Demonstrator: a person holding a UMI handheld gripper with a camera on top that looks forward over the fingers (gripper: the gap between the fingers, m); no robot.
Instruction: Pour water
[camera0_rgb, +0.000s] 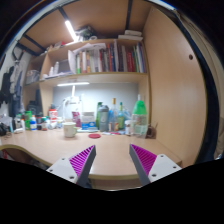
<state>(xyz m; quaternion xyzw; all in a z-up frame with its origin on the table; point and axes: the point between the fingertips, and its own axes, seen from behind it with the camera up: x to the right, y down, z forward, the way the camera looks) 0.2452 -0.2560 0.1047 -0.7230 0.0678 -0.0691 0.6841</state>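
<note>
My gripper (113, 160) is open and empty, its two magenta-padded fingers (82, 159) spread apart over the near edge of a light wooden desk (105, 148). Nothing stands between the fingers. Well beyond them, along the back of the desk, stand a clear bottle with green liquid (140, 116), a grey jug-like container (103, 117) and a small white cup (70, 129). A small red dish (94, 134) lies near the cup.
Several bottles and small items (30, 122) crowd the back left of the desk. Shelves with books (105, 60) hang above under a strip light. A wooden side panel (172, 85) walls the desk on the right.
</note>
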